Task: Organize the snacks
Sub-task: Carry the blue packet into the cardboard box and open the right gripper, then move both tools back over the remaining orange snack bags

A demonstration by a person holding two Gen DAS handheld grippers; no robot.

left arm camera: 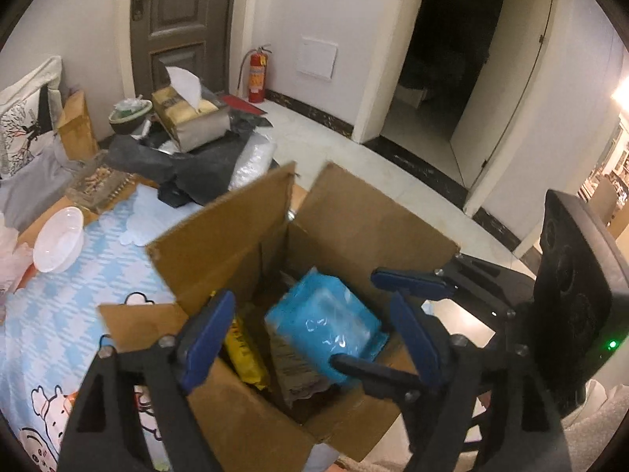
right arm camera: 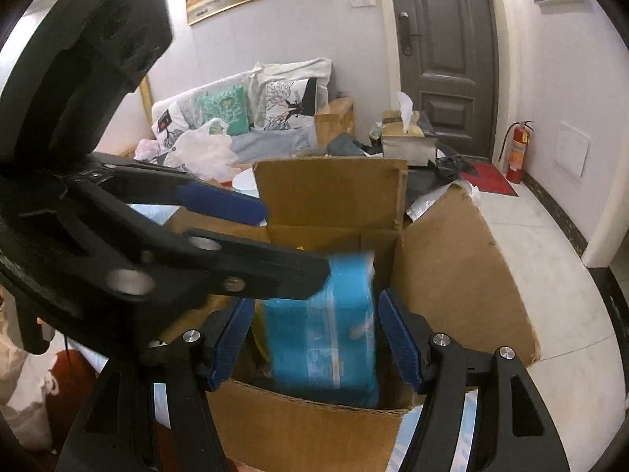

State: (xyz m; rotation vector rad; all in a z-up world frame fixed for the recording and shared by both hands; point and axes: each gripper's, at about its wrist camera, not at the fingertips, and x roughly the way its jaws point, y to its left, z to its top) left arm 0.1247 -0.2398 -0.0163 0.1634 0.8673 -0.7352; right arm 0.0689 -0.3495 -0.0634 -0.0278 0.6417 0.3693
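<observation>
An open cardboard box point(left arm camera: 220, 244) stands on a blue-and-white patterned cloth. Inside lie a blue snack packet point(left arm camera: 322, 322), a yellow packet point(left arm camera: 245, 358) and a brown packet point(left arm camera: 293, 369). My left gripper point(left arm camera: 310, 334) is open above the box, its blue pads on either side of the opening. My right gripper enters the left wrist view from the right, open over the blue packet. In the right wrist view my right gripper point(right arm camera: 314, 338) is open with the blue packet point(right arm camera: 322, 338) between its pads inside the box point(right arm camera: 452, 267). The left gripper point(right arm camera: 251, 212) crosses in from the left.
A white bowl point(left arm camera: 59, 238) sits on the cloth point(left arm camera: 51, 314) left of the box. Behind it are a tissue box point(left arm camera: 188, 116), grey bags and a dark bowl. A fire extinguisher point(left arm camera: 257, 74) stands by the door. Cushions point(right arm camera: 283, 102) and plastic bags lie on a sofa.
</observation>
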